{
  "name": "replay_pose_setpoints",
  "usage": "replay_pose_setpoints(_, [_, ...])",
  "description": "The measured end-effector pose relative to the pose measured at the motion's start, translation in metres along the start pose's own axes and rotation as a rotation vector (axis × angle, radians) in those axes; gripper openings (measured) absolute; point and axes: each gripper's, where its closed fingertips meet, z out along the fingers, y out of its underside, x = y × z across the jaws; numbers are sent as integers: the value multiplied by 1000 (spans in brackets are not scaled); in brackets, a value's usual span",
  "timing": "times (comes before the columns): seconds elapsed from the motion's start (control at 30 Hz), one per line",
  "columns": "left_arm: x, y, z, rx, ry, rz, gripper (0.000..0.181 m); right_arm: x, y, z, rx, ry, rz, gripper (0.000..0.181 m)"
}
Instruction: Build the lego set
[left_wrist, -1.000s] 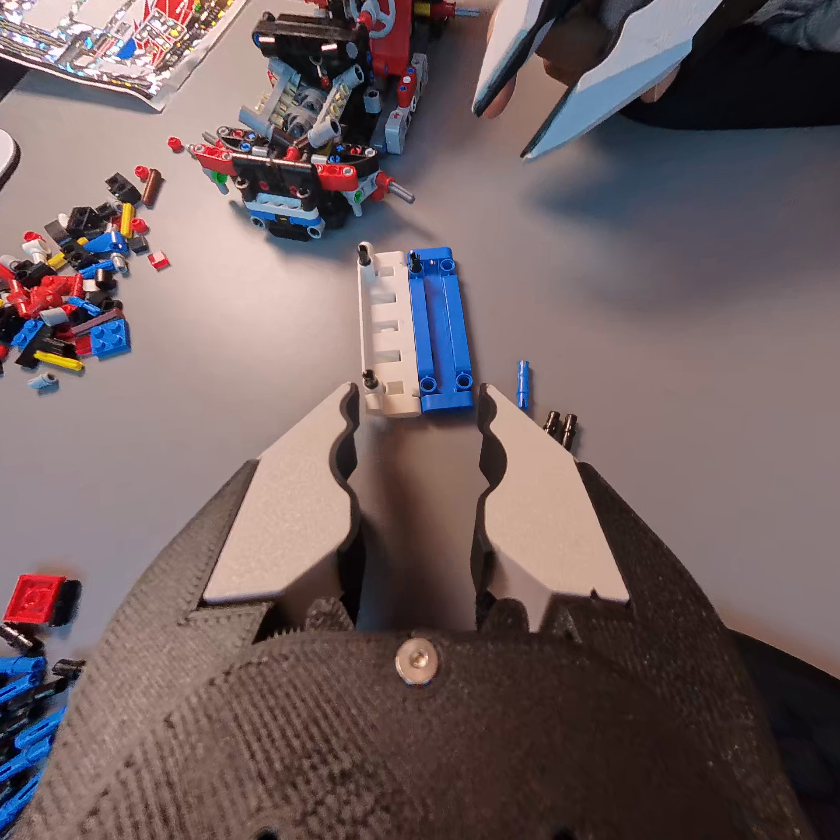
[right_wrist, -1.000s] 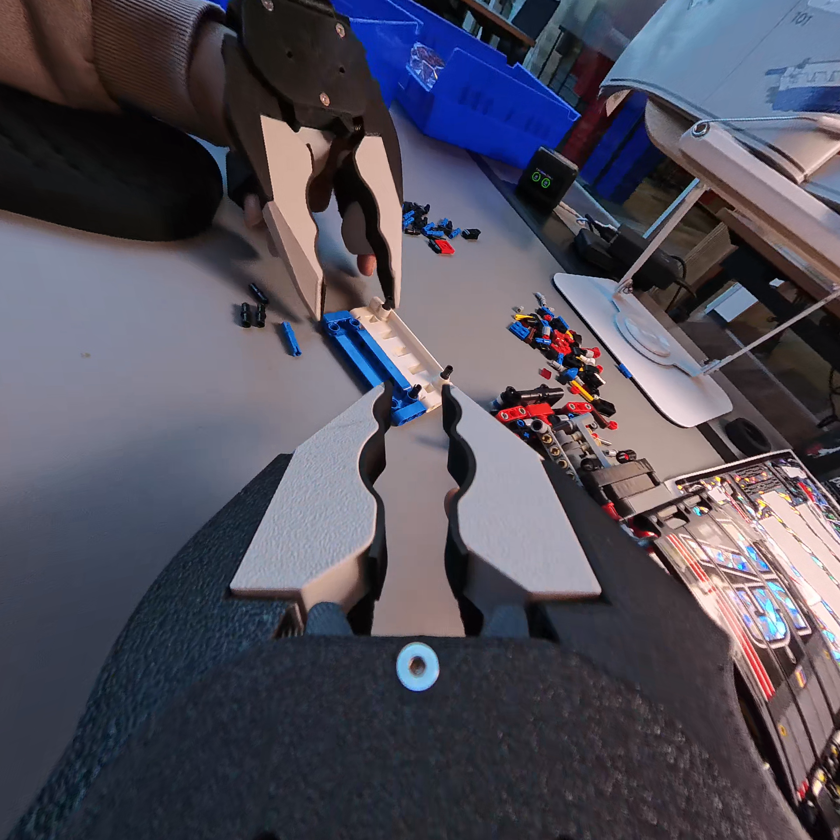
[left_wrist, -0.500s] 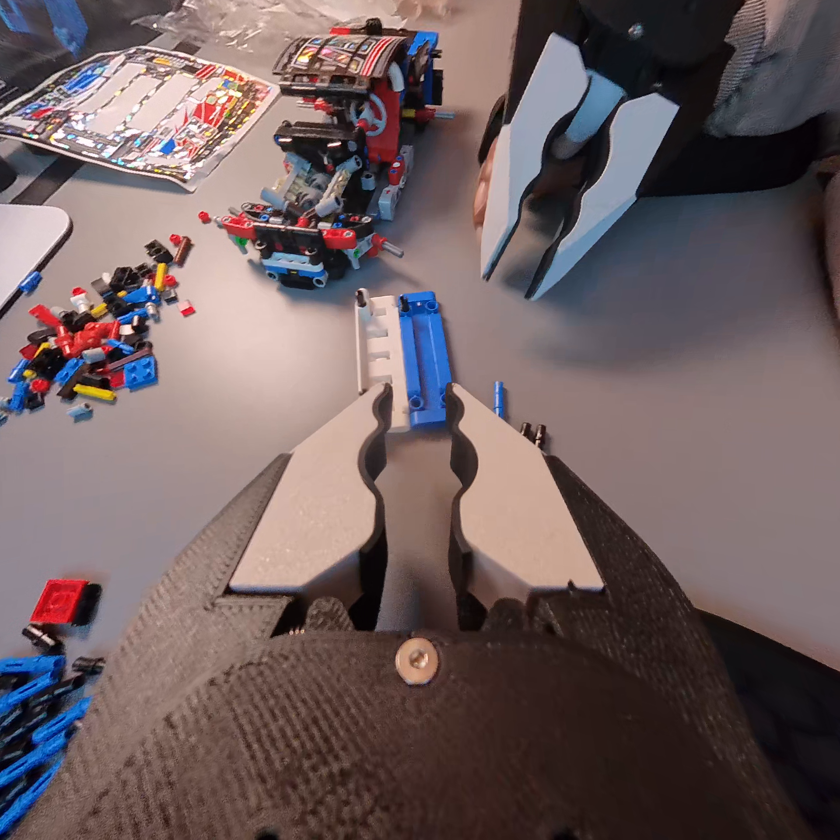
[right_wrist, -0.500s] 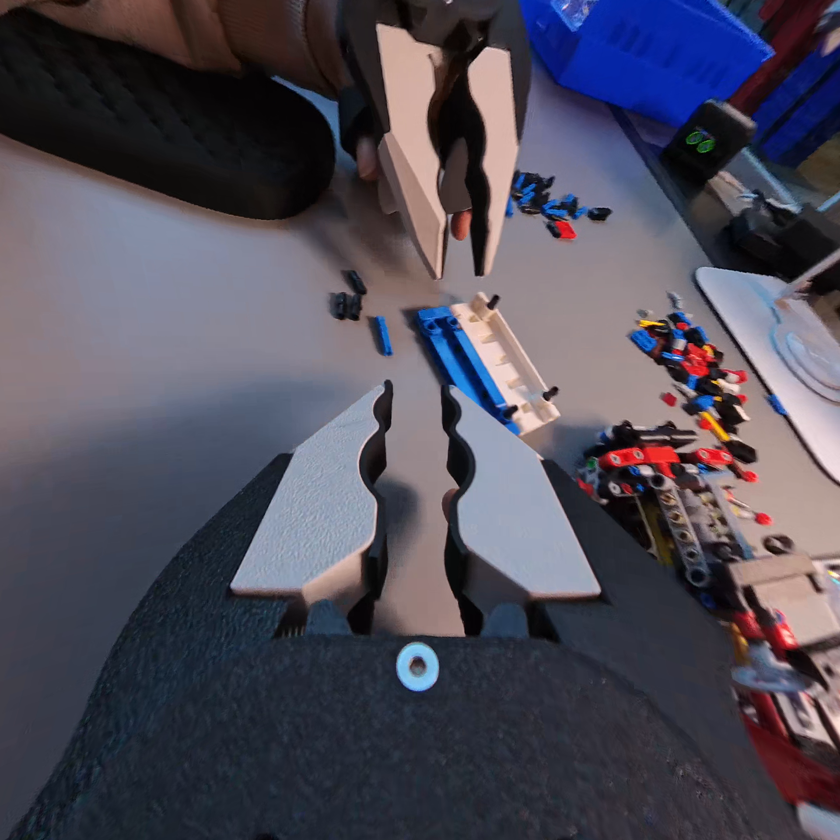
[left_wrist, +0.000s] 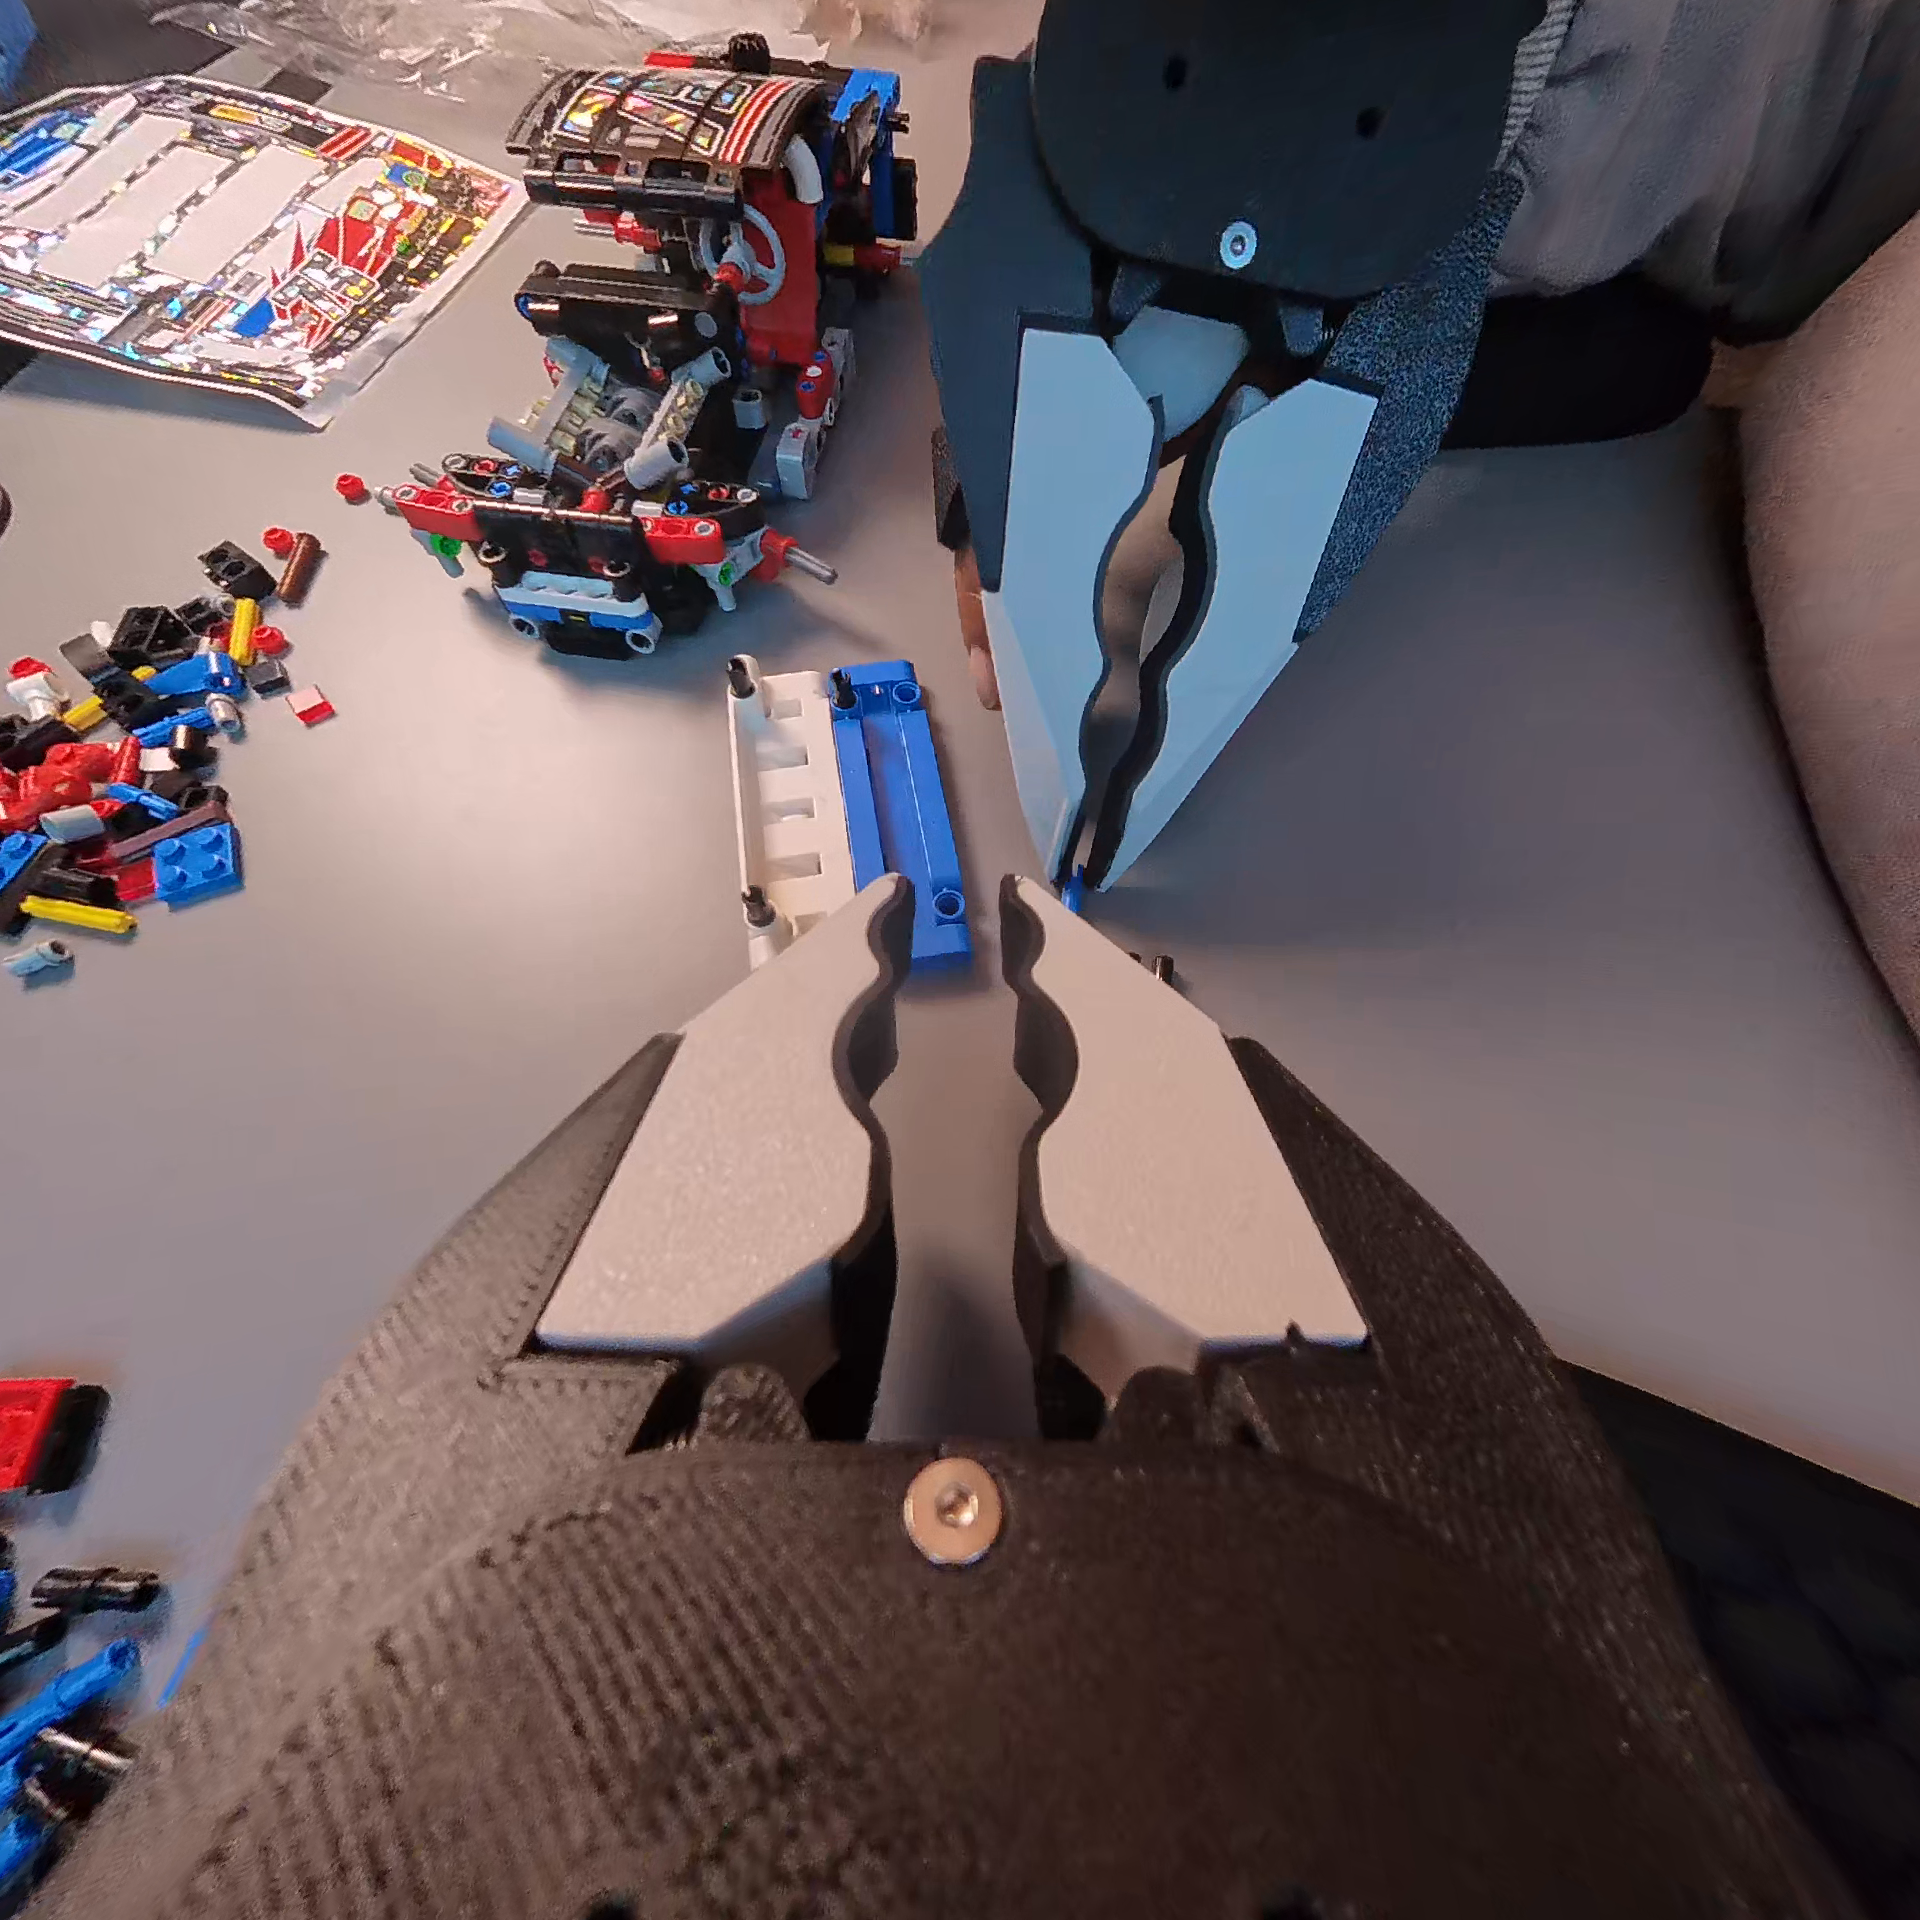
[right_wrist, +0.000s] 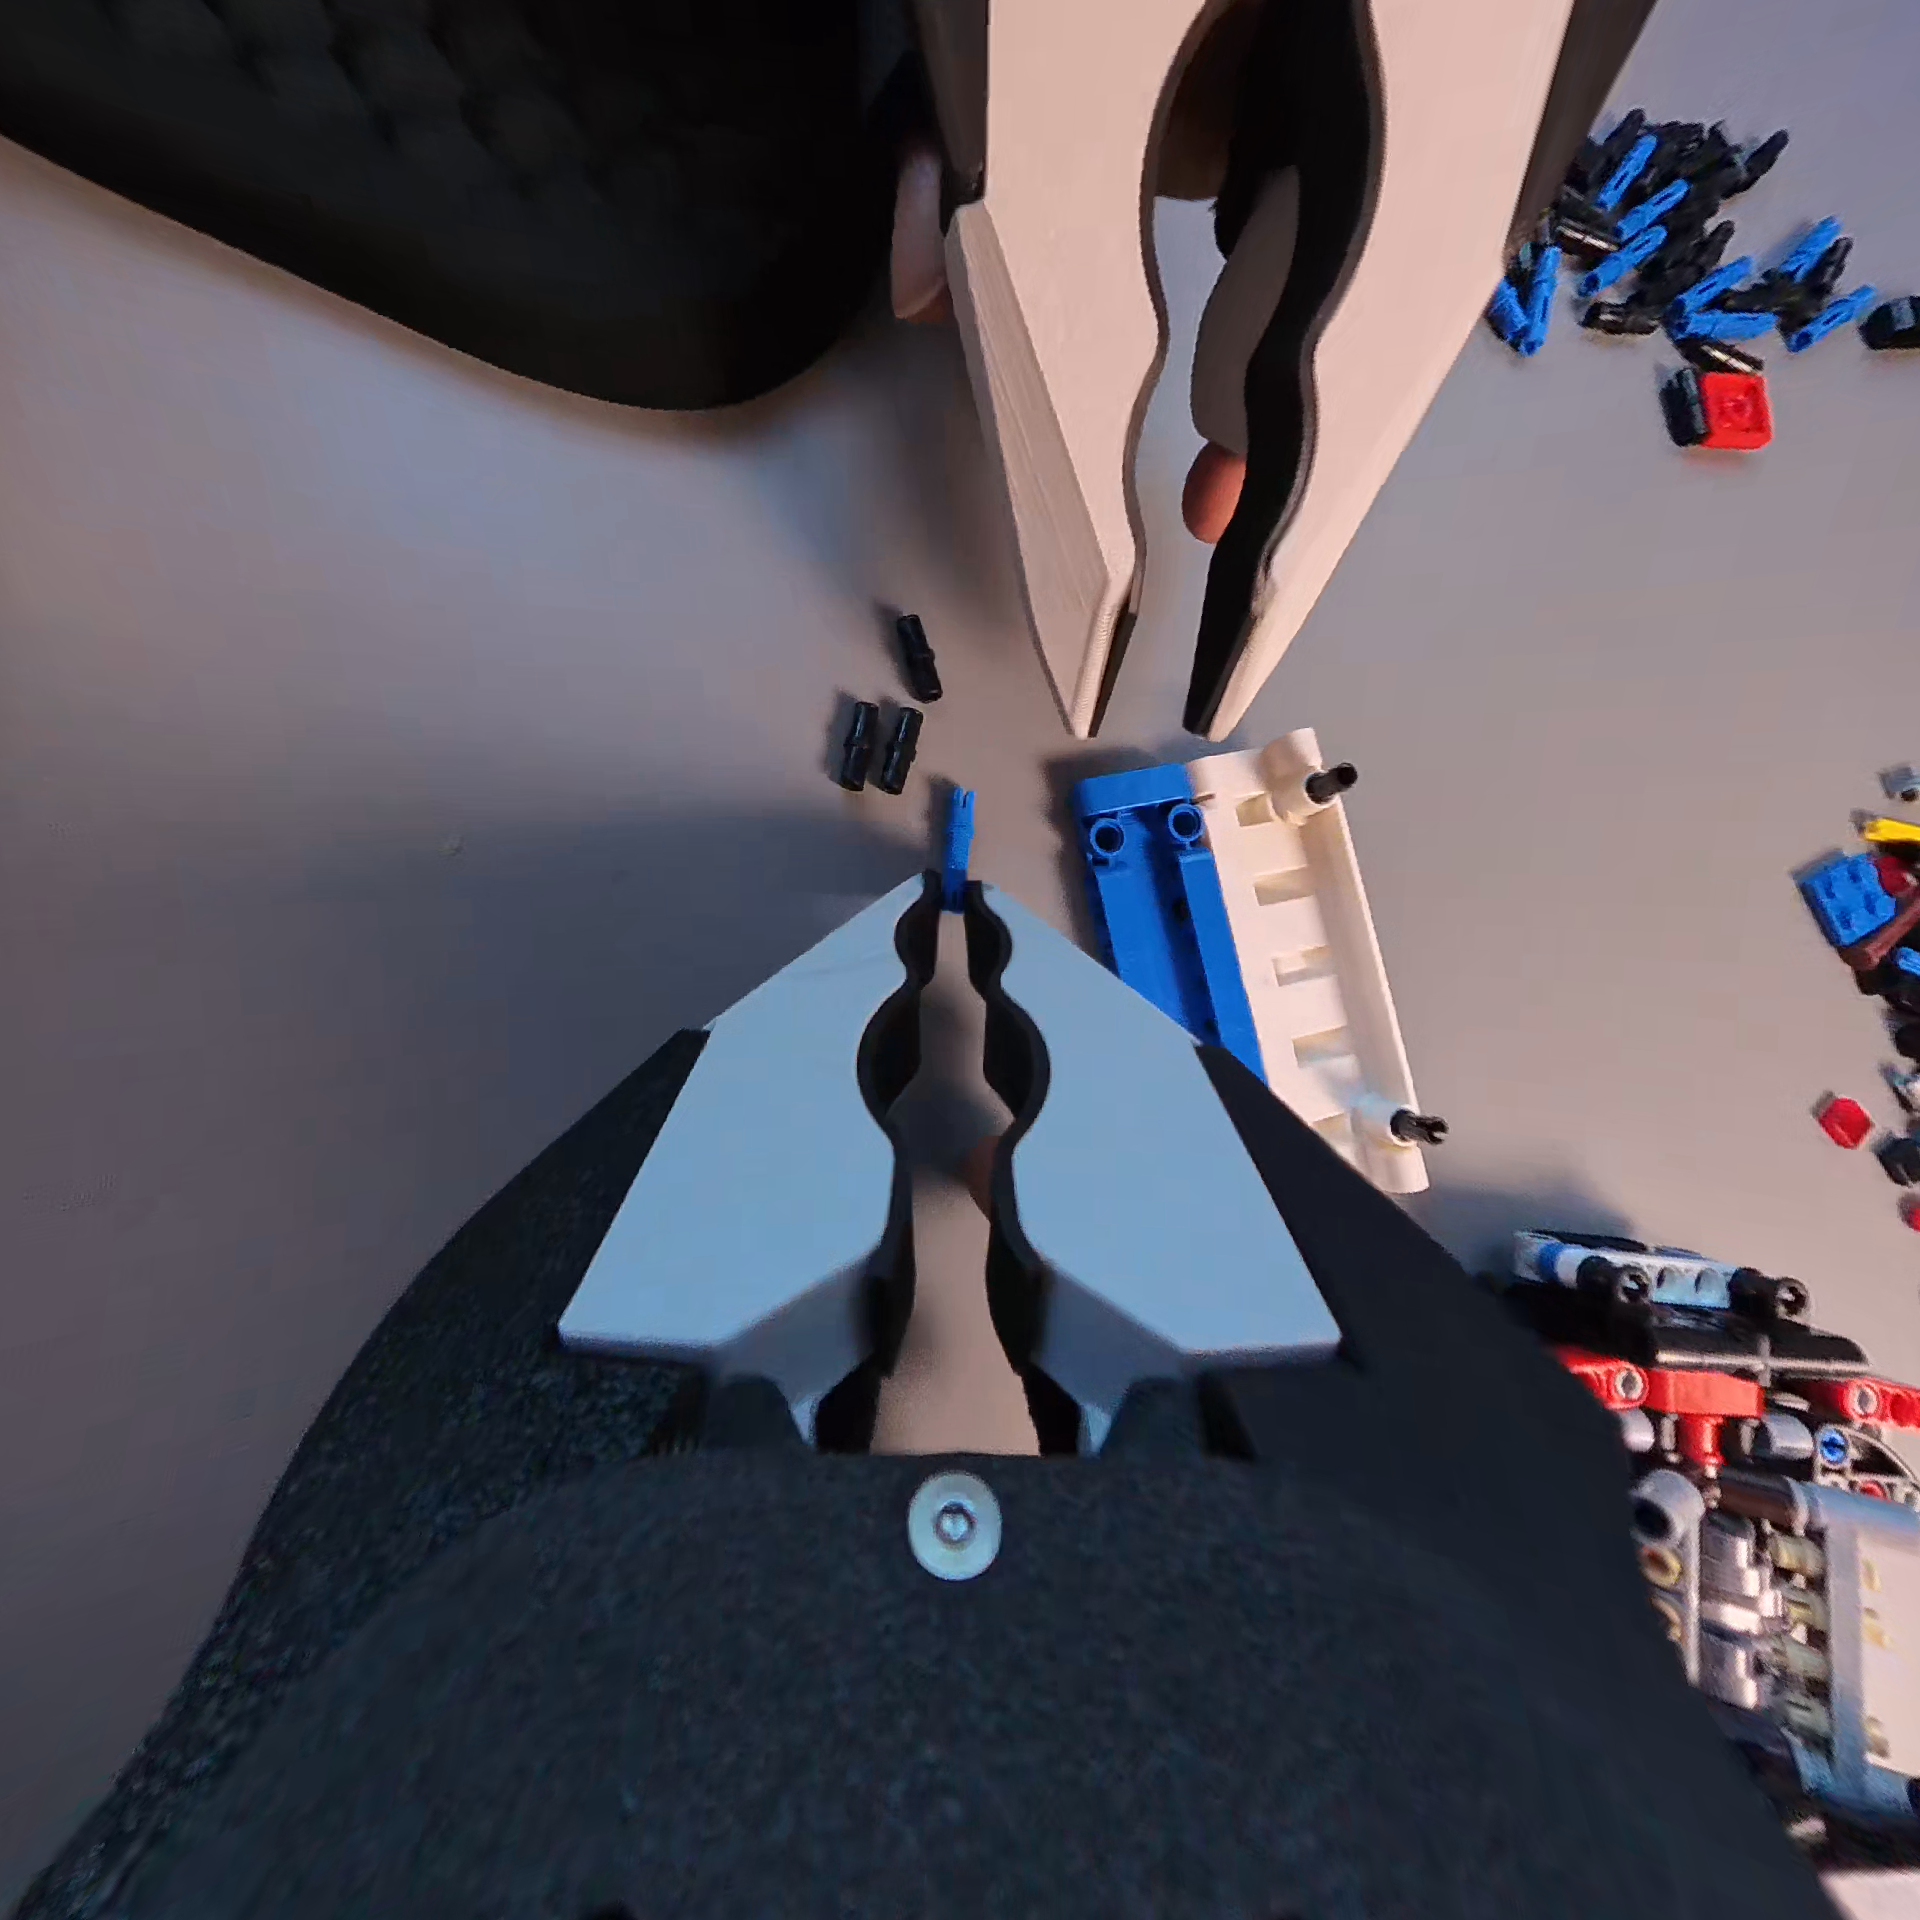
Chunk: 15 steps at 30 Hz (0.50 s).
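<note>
A white panel (left_wrist: 790, 800) joined to a blue panel (left_wrist: 904, 790) lies flat on the grey table, with black pins standing in the white part; both also show in the right wrist view (right_wrist: 1299, 935) (right_wrist: 1153, 914). My left gripper (left_wrist: 956, 894) hovers over the near end of the blue panel, jaws narrowly apart and empty. My right gripper (right_wrist: 948, 888) is at the table just right of the panels, its tips pinched on a small blue pin (right_wrist: 958, 826). The pin also shows in the left wrist view (left_wrist: 1075, 885). The left gripper (right_wrist: 1143, 727) faces mine across the panels.
The part-built red, black and blue truck (left_wrist: 665, 416) stands behind the panels. A sticker sheet (left_wrist: 208, 239) lies far left. Loose pieces (left_wrist: 114, 748) lie at the left. Three black pins (right_wrist: 883, 727) lie beside the blue pin. Blue and black pins (right_wrist: 1683, 281) are heaped near a red brick (right_wrist: 1730, 405).
My right gripper has come down from the far side to the blue pin and closed on it. My left gripper has narrowed its jaws and lifted off the panels.
</note>
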Motion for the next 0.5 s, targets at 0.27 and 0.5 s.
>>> replay_pose_setpoints(0.27, [-16, -56, -32, 401, 5, -194, 18, 36, -44, -48, 503, 102, 265, 2])
replay_pose_setpoints(0.5, [-34, -106, -75, 672, -356, -67, 22, 88, -75, -114, 1218, -86, 1026, 1])
